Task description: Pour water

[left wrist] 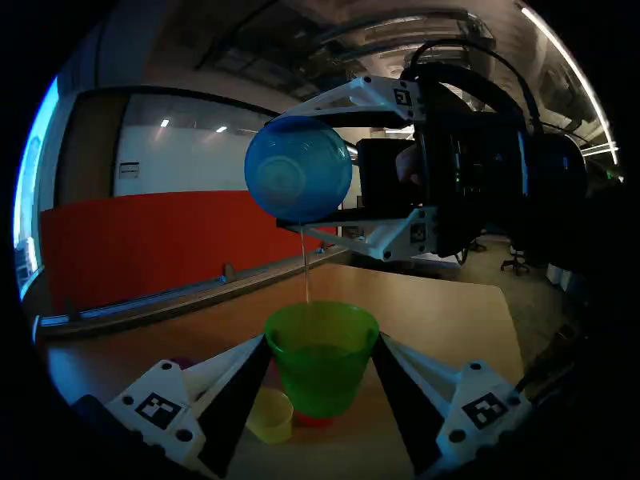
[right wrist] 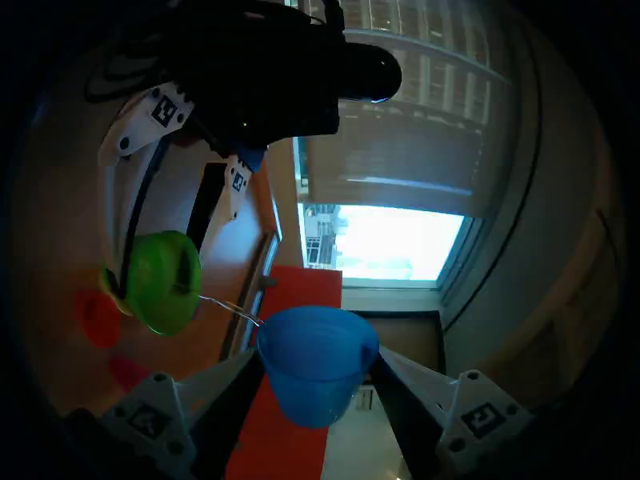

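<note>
Right tongs are clamping a tipped blue cup, trickling water into the green cup the left tongs are gripping.

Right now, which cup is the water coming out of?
The blue cup. It is tipped sideways up high, and a thin stream of water falls from it into the upright green cup. The small yellow cup just sits on the table.

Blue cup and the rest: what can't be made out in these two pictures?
- Water left in the blue cup: left gripper view shows its underside; right gripper view's inside is too dark.
- The red thing: left gripper view, mostly behind the green cup.
- Contents of the yellow cup: left gripper view, too small and dim, edge behind a finger of the left tool.
</note>
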Tool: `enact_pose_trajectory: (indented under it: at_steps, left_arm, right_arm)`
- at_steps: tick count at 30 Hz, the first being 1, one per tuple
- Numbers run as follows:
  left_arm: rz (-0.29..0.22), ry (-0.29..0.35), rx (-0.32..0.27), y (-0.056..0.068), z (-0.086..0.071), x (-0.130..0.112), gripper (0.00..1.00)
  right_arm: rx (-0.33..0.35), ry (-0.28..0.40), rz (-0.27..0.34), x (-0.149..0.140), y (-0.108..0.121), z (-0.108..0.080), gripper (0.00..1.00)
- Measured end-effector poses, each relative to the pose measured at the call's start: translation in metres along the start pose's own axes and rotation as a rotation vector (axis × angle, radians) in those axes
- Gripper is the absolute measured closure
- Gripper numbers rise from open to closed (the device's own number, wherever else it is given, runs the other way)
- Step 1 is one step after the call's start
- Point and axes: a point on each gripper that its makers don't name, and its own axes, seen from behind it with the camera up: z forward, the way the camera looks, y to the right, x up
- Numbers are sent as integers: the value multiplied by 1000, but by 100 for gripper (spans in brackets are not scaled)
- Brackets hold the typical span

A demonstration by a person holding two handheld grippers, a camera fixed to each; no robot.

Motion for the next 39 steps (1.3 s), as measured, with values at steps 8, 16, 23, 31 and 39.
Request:
enact_pose_trajectory:
  at_steps: [8,16,23,31,39]
  left_arm:
    - [-1,3,-1,0,0,2,14]
    - [-3,6,1,0,-1,4,14]
    - [-3,5,6,-1,-1,4,14]
    - [1,-2,13,-3,-4,2,14]
    - [2,-4,21,-5,-3,3,14]
  right_arm:
    - [4,2,-37,2,-2,0,11]
    - [7,8,-55,7,-4,-2,11]
    - [3,15,22,9,-5,-5,11]
    - [-17,24,264,8,3,-14,11]
    - [-8,30,566,5,-4,-22,11]
